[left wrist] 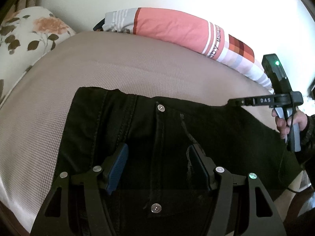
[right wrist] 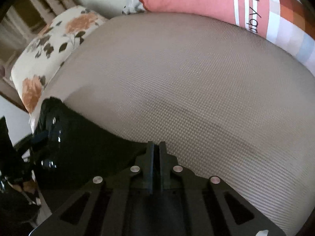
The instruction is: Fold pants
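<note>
Two grippers are working: your right gripper (right wrist: pixel 156 147) is pinching the pants (left wrist: pixel 177 133) edge, while your left gripper (left wrist: pixel 157 169) is hovering open over the fly.

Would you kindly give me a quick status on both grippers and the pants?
Left gripper open above black denim pants. Right gripper shut at the pants' edge. Pants flat on taupe textured bedcover. Nothing in the way.

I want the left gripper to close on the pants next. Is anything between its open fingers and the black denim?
Nothing visible. The left gripper hangs open right over the fly of the black denim pants, with only that cloth between its blue-padded fingers. The right gripper is shut at the waistband edge, off to the side.
</note>
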Demonstrator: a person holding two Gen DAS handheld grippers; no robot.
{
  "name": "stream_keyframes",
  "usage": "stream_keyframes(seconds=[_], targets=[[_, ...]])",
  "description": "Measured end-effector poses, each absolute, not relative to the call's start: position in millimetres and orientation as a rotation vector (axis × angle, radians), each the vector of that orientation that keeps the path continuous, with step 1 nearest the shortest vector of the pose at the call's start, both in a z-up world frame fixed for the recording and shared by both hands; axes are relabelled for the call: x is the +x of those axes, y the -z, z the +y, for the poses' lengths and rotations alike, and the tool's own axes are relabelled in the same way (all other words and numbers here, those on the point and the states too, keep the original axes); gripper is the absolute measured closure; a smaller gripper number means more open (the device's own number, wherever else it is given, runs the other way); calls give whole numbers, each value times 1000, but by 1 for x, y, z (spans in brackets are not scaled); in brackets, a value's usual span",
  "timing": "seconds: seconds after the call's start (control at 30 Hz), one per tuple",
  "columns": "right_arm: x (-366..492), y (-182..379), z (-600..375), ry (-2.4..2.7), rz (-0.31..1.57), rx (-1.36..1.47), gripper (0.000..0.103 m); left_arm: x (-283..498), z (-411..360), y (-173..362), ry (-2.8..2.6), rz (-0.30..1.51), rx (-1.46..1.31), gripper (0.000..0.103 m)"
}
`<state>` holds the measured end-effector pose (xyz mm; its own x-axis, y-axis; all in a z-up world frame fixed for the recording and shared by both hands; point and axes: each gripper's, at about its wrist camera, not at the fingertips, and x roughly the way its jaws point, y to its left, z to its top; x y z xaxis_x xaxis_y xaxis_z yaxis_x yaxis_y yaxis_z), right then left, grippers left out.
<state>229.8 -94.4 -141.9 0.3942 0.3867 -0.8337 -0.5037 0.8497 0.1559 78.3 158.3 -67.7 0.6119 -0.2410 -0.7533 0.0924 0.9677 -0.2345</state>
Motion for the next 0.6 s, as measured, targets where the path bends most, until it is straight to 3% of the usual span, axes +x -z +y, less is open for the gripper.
stream_keyframes(seconds=[0.03, 0.23, 0.6], targets=[[229, 141, -95, -565, 1017, -127, 92, 79, 157, 68, 191, 896, -169, 38], [197, 106, -124, -454, 919, -53, 80, 75, 131, 52, 179, 879, -46, 38], [111, 129, -203, -137, 947, -99, 78, 105, 24, 37, 451, 856, 67, 38]])
